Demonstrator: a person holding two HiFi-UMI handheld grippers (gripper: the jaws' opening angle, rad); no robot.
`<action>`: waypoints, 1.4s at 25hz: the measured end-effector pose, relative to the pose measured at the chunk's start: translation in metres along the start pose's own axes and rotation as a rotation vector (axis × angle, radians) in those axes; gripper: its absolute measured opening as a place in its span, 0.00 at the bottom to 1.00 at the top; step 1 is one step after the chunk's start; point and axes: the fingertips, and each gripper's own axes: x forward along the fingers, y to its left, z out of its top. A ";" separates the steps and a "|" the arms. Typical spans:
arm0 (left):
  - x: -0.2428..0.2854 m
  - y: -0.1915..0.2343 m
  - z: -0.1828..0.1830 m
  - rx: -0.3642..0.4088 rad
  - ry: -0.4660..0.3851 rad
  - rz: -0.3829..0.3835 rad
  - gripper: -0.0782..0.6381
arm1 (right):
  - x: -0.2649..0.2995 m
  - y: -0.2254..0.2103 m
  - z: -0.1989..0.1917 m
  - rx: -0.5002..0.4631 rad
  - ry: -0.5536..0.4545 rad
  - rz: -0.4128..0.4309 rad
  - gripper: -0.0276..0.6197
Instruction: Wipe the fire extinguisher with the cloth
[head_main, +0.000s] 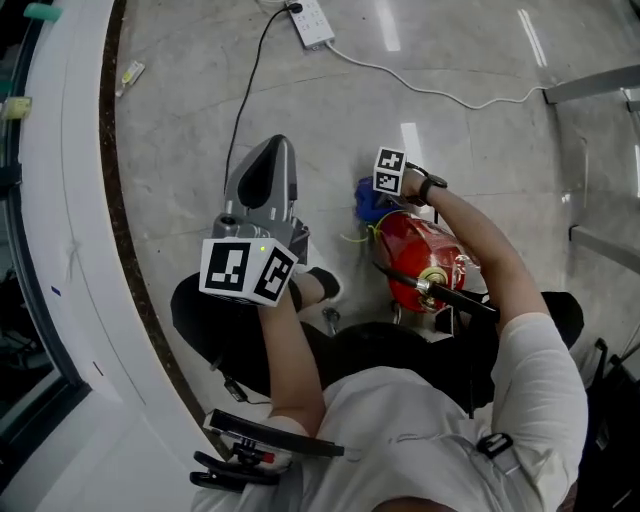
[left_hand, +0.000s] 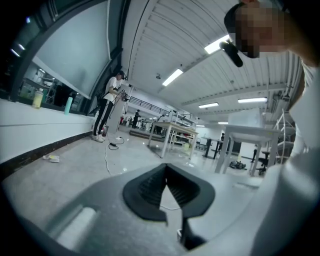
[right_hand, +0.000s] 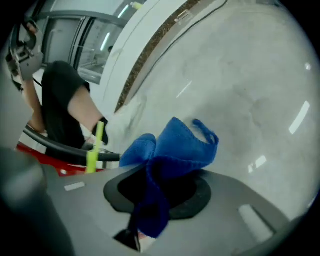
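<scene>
A red fire extinguisher (head_main: 415, 245) stands on the floor in front of the person's legs, with a black hose (head_main: 450, 292) across its top. My right gripper (head_main: 378, 200) is shut on a blue cloth (head_main: 367, 199) and holds it against the extinguisher's far side. In the right gripper view the cloth (right_hand: 175, 147) bunches out of the right gripper (right_hand: 160, 175). The red extinguisher (right_hand: 45, 152) and a yellow-green tag (right_hand: 95, 145) show at the left. My left gripper (head_main: 270, 165) hovers to the left, away from the extinguisher. This left gripper (left_hand: 166, 170) has its jaws shut and holds nothing.
A curved white ledge with a brown strip (head_main: 70, 200) runs down the left. A power strip (head_main: 312, 22) with black and white cables lies on the floor ahead. Metal legs (head_main: 590, 85) stand at the right. A person (left_hand: 107, 107) and tables (left_hand: 172, 132) are far off.
</scene>
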 end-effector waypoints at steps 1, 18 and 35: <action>-0.003 -0.002 -0.004 -0.008 -0.002 0.011 0.11 | 0.006 -0.013 -0.006 -0.021 0.012 -0.050 0.20; -0.172 -0.160 0.044 0.160 -0.233 -0.138 0.11 | -0.372 0.247 -0.102 -0.140 -1.409 -0.842 0.21; -0.427 -0.362 -0.030 0.274 -0.304 -0.238 0.11 | -0.125 0.640 -0.224 -0.213 -1.777 -1.275 0.21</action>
